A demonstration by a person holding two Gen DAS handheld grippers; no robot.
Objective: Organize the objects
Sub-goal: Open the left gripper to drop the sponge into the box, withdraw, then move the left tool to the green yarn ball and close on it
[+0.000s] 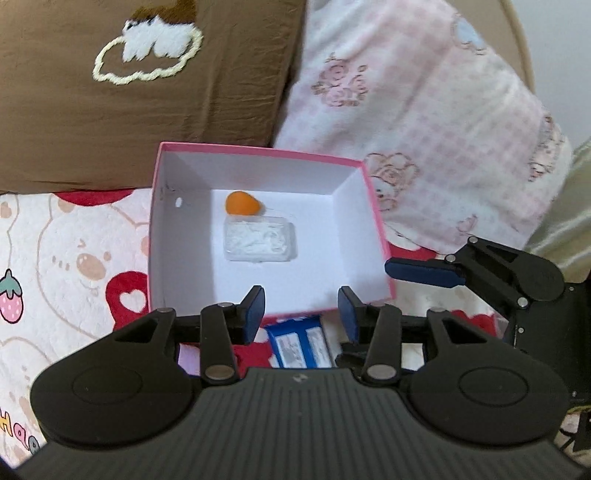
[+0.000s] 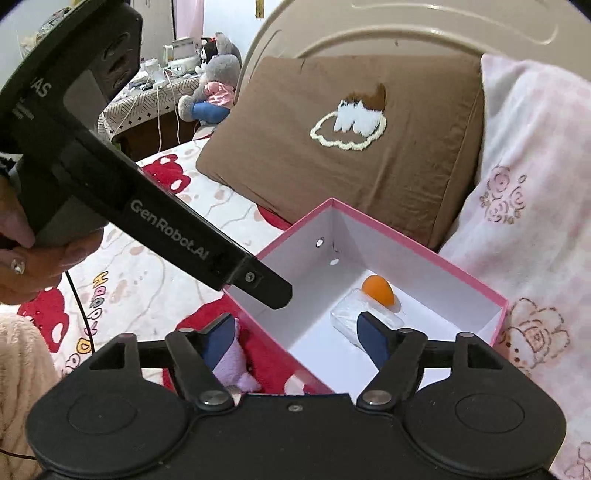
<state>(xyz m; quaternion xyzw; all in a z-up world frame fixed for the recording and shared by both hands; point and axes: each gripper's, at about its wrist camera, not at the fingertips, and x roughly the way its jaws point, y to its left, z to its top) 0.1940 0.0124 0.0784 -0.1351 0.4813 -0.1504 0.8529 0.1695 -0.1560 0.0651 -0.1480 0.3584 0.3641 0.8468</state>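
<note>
pink cardboard box (image 1: pixel 373 206) on fleecy printed bed cover (image 1: pixel 66 258), white inside | holds orange teardrop sponge (image 1: pixel 242 203) touching clear ribbed plastic case (image 1: pixel 260 242) | left gripper (image 1: pixel 301 314) jaws apart, empty | right gripper (image 2: pixel 295 336) jaws wide apart, empty

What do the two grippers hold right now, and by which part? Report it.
Nothing: the left gripper and the right gripper both have empty, open jaws.

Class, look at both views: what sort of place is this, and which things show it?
Most likely a bedroom: a brown pillow leans on a headboard, and a plush toy sits beside it.
</note>
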